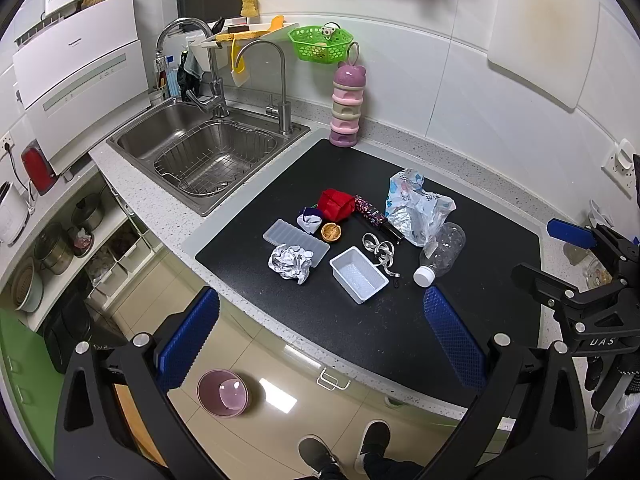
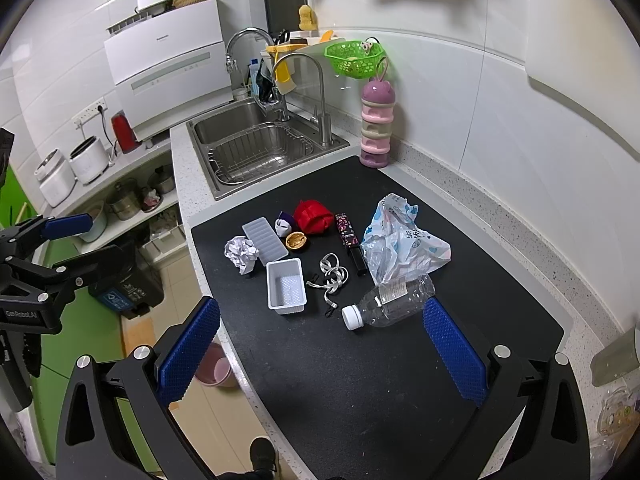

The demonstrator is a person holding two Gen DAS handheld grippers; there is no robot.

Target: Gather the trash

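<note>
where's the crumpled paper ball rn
In both views the crumpled paper ball sits on the black mat, at its sink-side edge, touching the white ice tray.

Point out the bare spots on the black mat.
Free: the near strip of the black mat in front of the bottle and white tray, and the far corner by the sink. The middle is crowded.
</note>
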